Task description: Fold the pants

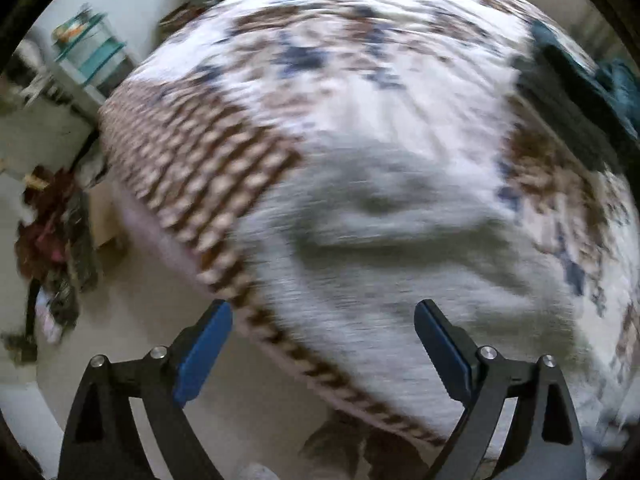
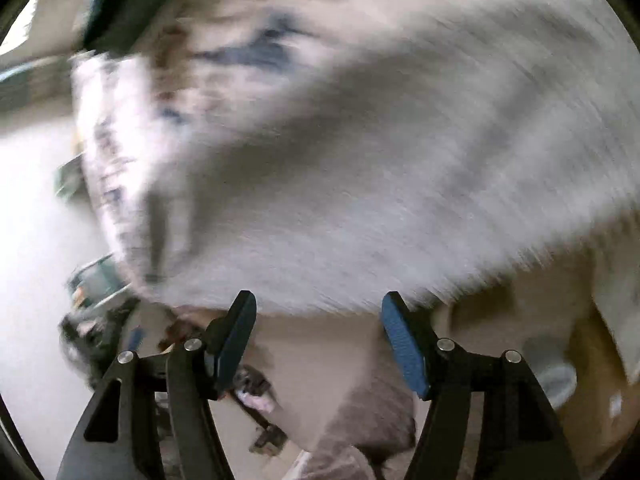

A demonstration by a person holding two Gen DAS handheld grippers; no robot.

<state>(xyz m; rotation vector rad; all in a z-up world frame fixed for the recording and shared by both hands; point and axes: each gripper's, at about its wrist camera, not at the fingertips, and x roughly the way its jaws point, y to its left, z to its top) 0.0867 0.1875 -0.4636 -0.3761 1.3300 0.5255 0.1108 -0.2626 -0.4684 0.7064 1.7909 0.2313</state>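
Light grey pants [image 1: 400, 240] lie rumpled on a bed with a white, brown and blue patterned cover [image 1: 320, 60]. Both views are motion-blurred. In the left wrist view my left gripper [image 1: 323, 316] is open and empty, its blue pads above the near edge of the pants. In the right wrist view the grey pants [image 2: 360, 180] fill most of the frame. My right gripper [image 2: 319, 308] is open and empty, just off the cloth's near edge.
A dark teal garment [image 1: 572, 92] lies on the bed at the far right. A teal shelf rack [image 1: 92, 52] and a pile of clothes [image 1: 48, 240] stand on the floor at left. The beige floor [image 2: 320, 360] shows below the bed edge.
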